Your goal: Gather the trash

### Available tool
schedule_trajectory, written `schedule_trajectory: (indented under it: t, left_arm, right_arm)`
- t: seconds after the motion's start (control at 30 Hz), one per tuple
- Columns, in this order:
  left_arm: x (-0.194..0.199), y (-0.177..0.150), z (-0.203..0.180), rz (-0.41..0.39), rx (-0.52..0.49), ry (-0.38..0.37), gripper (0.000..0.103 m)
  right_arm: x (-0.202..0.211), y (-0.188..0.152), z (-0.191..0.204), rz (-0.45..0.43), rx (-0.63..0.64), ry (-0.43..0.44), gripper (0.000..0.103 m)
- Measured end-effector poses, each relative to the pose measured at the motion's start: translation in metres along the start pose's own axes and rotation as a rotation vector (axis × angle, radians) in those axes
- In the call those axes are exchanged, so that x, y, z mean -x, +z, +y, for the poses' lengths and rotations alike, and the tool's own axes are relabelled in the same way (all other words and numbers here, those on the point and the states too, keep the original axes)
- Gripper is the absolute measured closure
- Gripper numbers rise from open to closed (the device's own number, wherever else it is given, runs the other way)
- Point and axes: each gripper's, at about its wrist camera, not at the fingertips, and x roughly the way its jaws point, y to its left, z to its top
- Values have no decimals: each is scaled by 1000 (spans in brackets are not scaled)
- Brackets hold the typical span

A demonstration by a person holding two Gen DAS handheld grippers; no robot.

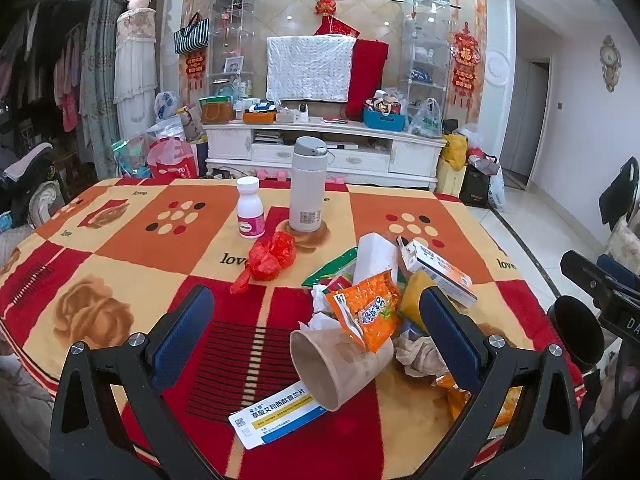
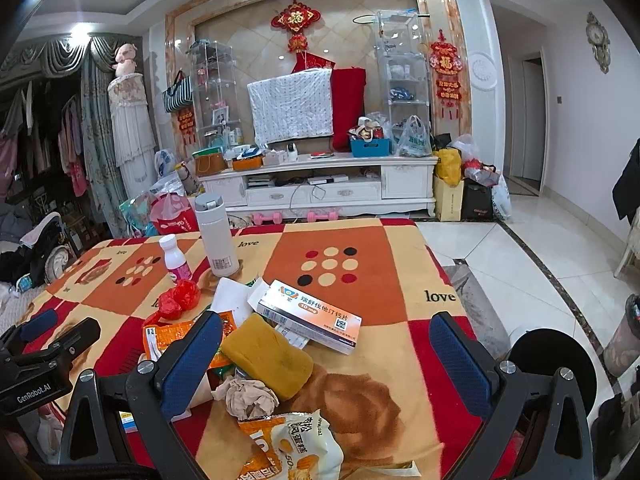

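Note:
A heap of trash lies on the patterned tablecloth (image 1: 120, 236). In the left wrist view it holds a tipped paper cup (image 1: 340, 364), an orange snack wrapper (image 1: 366, 312), a flat medicine box (image 1: 276, 416), another medicine box (image 1: 438, 270), a crumpled tissue (image 1: 420, 354) and a red plastic bag (image 1: 270, 258). My left gripper (image 1: 316, 324) is open, its jaws either side of the cup, above the table. In the right wrist view my right gripper (image 2: 326, 348) is open over a yellow sponge (image 2: 266, 354), the tissue (image 2: 248, 398), the medicine box (image 2: 312, 316) and a cake wrapper (image 2: 296, 448).
A white thermos (image 1: 306, 184) and a small white pill bottle (image 1: 249, 208) stand at the far side of the table. A black round bin (image 2: 552, 364) sits beyond the table's right edge, on the tiled floor. A TV cabinet (image 1: 324, 148) lines the far wall.

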Motion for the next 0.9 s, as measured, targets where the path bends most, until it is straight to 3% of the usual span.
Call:
schedule_trajectory:
  t: [0.9]
  left_arm:
    - [-7,-7,-2,16,12,0,1]
  right_arm:
    - [-8,-6,1,27,3,2,1]
